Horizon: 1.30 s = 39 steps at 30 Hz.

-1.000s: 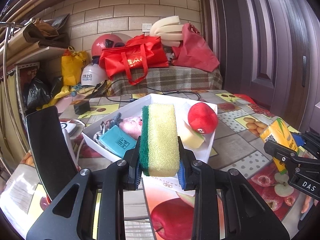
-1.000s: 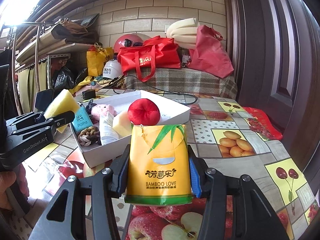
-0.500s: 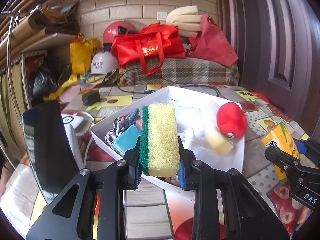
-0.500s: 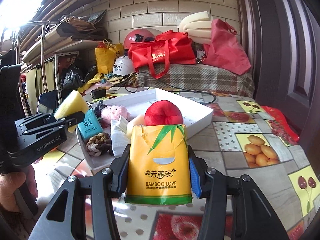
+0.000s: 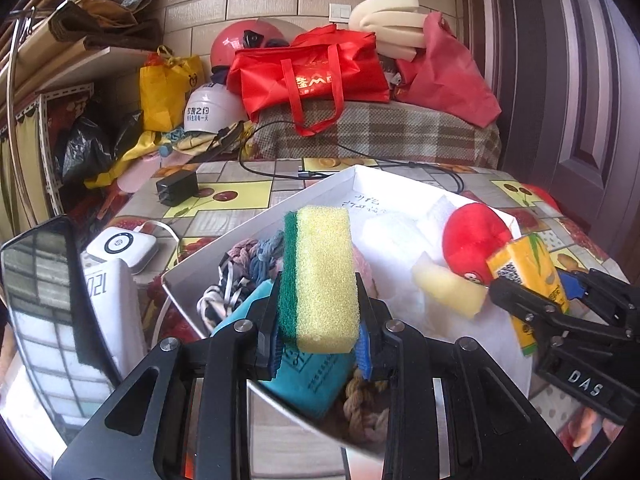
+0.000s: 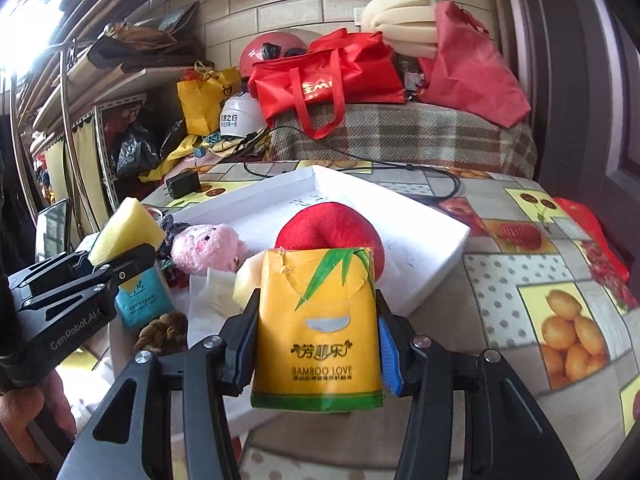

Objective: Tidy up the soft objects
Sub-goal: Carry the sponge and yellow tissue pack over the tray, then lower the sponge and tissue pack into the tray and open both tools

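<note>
My left gripper [image 5: 318, 344] is shut on a yellow and green sponge [image 5: 320, 276], held above the near left corner of the white box [image 5: 352, 178]. My right gripper [image 6: 316, 354] is shut on a yellow tissue pack [image 6: 318, 328], held over the box's near edge [image 6: 436, 264]. In the box lie a red plush [image 6: 332, 228], a pink plush pig [image 6: 208, 246], a teal pack [image 5: 304, 380], a pale yellow sponge piece [image 5: 448, 290], knotted rope [image 5: 248, 252] and white tissue. The sponge also shows in the right wrist view [image 6: 124, 230], the tissue pack in the left wrist view [image 5: 528, 276].
The table has a fruit-print cloth [image 6: 560, 320]. A black charger [image 5: 176, 192] and cable lie behind the box. A white device [image 5: 122, 248] and a dark phone screen [image 5: 44, 300] stand at the left. Red bags [image 5: 312, 76] and helmets sit on a checked bench behind.
Both grippers have moved forward toward the box and now hang over it, still holding the sponge and the tissue pack. The two grippers have come closer together.
</note>
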Available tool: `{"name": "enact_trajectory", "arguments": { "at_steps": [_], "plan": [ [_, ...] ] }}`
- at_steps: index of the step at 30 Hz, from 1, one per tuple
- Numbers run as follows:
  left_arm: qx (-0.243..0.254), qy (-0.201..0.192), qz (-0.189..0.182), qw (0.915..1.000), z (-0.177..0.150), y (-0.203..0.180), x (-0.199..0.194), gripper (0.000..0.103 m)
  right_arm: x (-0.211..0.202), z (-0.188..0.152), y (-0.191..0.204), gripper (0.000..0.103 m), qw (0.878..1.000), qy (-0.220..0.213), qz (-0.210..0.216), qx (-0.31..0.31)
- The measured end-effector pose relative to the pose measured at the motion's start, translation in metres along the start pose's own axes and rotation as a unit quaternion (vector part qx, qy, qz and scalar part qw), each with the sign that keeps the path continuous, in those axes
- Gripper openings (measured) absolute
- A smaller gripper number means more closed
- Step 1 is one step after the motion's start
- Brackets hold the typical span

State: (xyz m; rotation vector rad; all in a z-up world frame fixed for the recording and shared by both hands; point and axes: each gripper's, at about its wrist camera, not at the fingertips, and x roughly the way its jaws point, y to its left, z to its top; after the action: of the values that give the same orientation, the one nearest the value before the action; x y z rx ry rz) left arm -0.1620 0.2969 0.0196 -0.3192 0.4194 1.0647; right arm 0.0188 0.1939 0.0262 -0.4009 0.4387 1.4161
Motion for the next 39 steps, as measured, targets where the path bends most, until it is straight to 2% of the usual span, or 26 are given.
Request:
{"name": "enact_trajectory", "arguments": {
  "at_steps": [6,13,20,21,23,24,25,26,28,31,39],
  "plan": [
    [-0.025,0.014,0.007,0.9996,0.012,0.005,0.025,0.028,0.029,0.015,0.009,0.050,1.000,0.014,0.000,-0.017],
    [-0.011,-0.003,0.029,0.9995,0.023,-0.009,0.038,0.028,0.045,0.026,0.004,0.050,1.000,0.005,-0.005,0.002],
    [-0.008,0.001,0.034,0.9994,0.025,-0.012,0.043,0.028,0.042,0.027,0.012,0.051,1.000,-0.007,-0.015,-0.019],
    [-0.009,-0.002,0.038,0.9992,0.025,-0.012,0.041,0.029,0.042,0.027,0.012,0.052,1.000,-0.009,-0.017,-0.022],
    [-0.013,-0.009,0.051,0.9986,0.025,-0.011,0.039,0.030,0.042,0.028,0.012,0.067,0.999,-0.013,-0.024,-0.021],
    [-0.019,-0.014,0.055,0.9982,0.025,-0.010,0.037,0.033,0.041,0.029,0.010,0.071,0.999,-0.015,-0.026,-0.017],
    [-0.024,-0.019,0.058,0.9979,0.024,-0.008,0.035,0.046,0.041,0.029,0.006,0.080,0.999,-0.015,-0.028,-0.005],
    [-0.032,-0.023,0.060,0.9974,0.024,-0.005,0.033,0.065,0.041,0.029,0.001,0.083,0.999,-0.016,-0.029,0.006],
    [-0.046,-0.023,0.065,0.9966,0.024,0.000,0.034,0.082,0.038,0.029,-0.007,0.083,0.999,-0.024,-0.027,0.029],
    [-0.051,-0.029,0.065,0.9962,0.023,0.002,0.031,0.083,0.035,0.029,-0.008,0.086,0.998,-0.033,-0.029,0.038],
    [-0.046,-0.069,0.079,0.9935,0.019,-0.002,0.015,0.084,0.019,0.025,-0.002,0.086,0.996,-0.072,-0.050,0.026]
  ]
}}
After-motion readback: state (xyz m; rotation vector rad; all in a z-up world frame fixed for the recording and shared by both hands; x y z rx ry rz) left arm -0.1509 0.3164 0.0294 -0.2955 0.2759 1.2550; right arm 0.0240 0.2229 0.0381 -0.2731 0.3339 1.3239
